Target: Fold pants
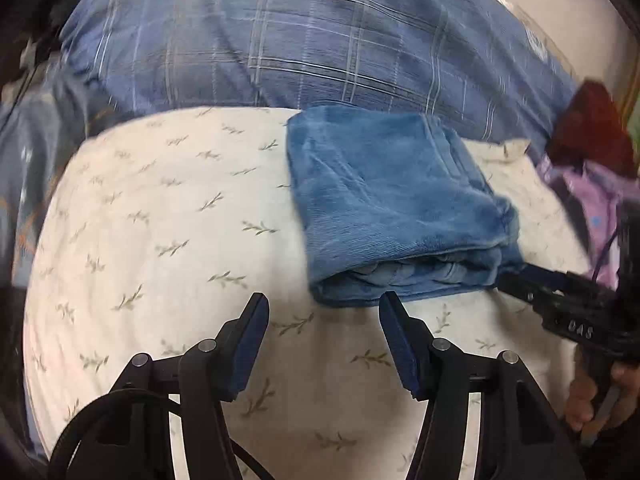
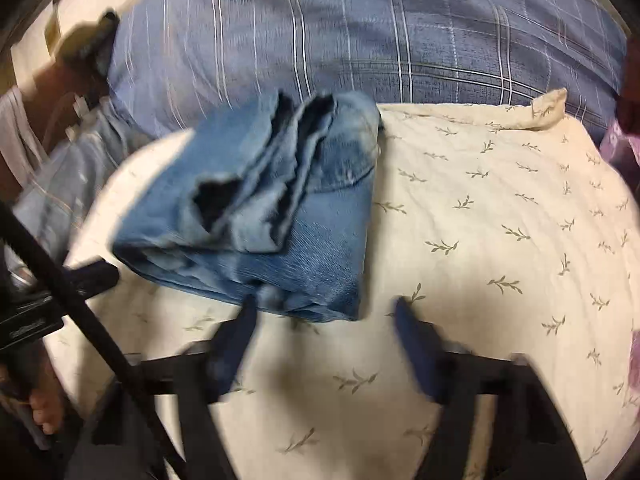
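The blue denim pants (image 1: 396, 204) lie folded into a thick rectangular bundle on a cream leaf-print pillow (image 1: 168, 220). In the right wrist view the pants (image 2: 280, 216) show stacked hems on top. My left gripper (image 1: 324, 308) is open and empty, just in front of the bundle's near edge. My right gripper (image 2: 324, 312) is open and empty, at the bundle's near corner; it also shows in the left wrist view (image 1: 532, 280), its tips touching the bundle's right edge.
A blue plaid blanket (image 1: 320, 40) covers the bed behind the pillow. A dark red cloth (image 1: 592, 128) and purple fabric (image 1: 600, 200) lie at the right. A black cable (image 2: 80, 312) crosses the left of the right wrist view.
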A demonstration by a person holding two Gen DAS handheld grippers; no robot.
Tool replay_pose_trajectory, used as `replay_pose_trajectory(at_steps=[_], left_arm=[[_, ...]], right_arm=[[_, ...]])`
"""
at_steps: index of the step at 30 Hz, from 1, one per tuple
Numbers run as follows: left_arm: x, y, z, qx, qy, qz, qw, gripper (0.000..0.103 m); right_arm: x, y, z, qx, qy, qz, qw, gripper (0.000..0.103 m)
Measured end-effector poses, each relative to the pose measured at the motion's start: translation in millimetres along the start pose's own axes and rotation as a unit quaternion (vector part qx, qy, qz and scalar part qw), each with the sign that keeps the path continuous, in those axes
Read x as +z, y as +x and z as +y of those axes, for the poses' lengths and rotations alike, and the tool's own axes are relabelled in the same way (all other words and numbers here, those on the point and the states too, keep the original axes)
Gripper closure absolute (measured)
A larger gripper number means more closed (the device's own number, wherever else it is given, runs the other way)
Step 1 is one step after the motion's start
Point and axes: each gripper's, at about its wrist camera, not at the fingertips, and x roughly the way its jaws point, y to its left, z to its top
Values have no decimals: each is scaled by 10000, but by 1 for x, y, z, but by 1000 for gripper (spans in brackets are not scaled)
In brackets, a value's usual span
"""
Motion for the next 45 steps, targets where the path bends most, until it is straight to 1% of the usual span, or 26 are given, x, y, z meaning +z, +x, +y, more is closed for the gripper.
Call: replay_pose_trajectory(at_steps=[1, 3, 5, 6, 7, 8, 10, 11, 12, 14, 15, 17, 18, 19, 20, 22, 23, 26, 27, 28, 30, 32, 34, 36, 41, 45], left_arm=[[0, 3, 1, 2, -37, 1, 10000, 55], [0, 9, 7, -37, -293, -11, 9996, 58], [3, 13, 17, 69, -563, -33, 9984, 63], [4, 14, 19, 86, -661, -62, 9978, 70], [5, 15, 21, 99, -738, -75, 9972, 72], [6, 21, 22, 82, -744, -44, 9972, 74], [6, 24, 17, 68, -635, -10, 9980, 94], [6, 24, 10, 132, -457, -14, 9989, 97], [8, 25, 4, 292, -257, -35, 9992, 98], [7, 21, -9, 557, 124, -177, 9982, 98], [5, 26, -10, 635, 168, -148, 9977, 98], [1, 45, -10, 781, 178, 122, 9967, 98], [1, 43, -14, 869, 224, -3, 9960, 99], [2, 41, -19, 898, 312, 1, 9955, 99], [1, 37, -23, 848, 393, -56, 9956, 99], [-1, 34, -24, 826, 325, -81, 9960, 96], [-2, 34, -23, 822, 299, -45, 9962, 95], [-6, 32, -21, 909, 298, -109, 9954, 76], [-7, 31, -22, 903, 315, -99, 9954, 66], [-10, 30, -22, 845, 332, -61, 9959, 60], [-17, 28, -22, 827, 360, 13, 9959, 58], [-29, 21, -29, 1007, 497, -68, 9937, 53], [-36, 15, -37, 1136, 619, -85, 9916, 46], [-43, 9, -39, 1151, 588, -88, 9916, 42], [-54, -5, -30, 1036, 238, 27, 9943, 35], [-61, -12, -30, 1087, 195, 78, 9938, 32]], right_arm=[[0, 4, -3, 52, 119, 40, 9999, 57], [-2, 5, -7, 107, 295, 7, 9995, 61], [-1, 5, -11, 88, 357, -52, 9993, 63], [1, 7, -10, 106, 351, -54, 9993, 69], [0, 8, -9, 139, 326, -28, 9994, 73], [1, 9, -6, 113, 290, 2, 9995, 74], [2, 14, -3, -13, 190, 88, 9998, 77], [3, 13, -3, 15, 236, 97, 9997, 81], [5, 9, -7, 124, 334, 85, 9993, 87], [5, -4, -11, 208, 413, -17, 9989, 89], [5, -6, -13, 220, 439, -55, 9988, 89], [4, 14, -19, 156, 521, 218, 9983, 89], [1, 21, -22, 191, 646, 278, 9973, 88], [4, 19, -20, 182, 637, 239, 9975, 88], [5, 16, -19, 182, 597, 200, 9978, 88], [3, 13, -20, 247, 666, 128, 9974, 86], [2, 13, -20, 266, 684, 138, 9972, 82], [-1, 15, -21, 302, 725, 179, 9968, 77], [-2, 13, -21, 367, 758, 191, 9963, 70], [-4, 11, -21, 449, 801, 190, 9956, 64], [-13, 5, -19, 637, 975, 126, 9931, 36], [-25, 0, -14, 646, 1083, 83, 9920, 27], [-34, -3, 0, 356, 857, 81, 9957, 24], [-41, -6, 11, 180, 676, 106, 9975, 18], [-56, -15, 21, -26, 625, 134, 9980, 17], [-60, -18, 25, -202, 673, 191, 9973, 17]])
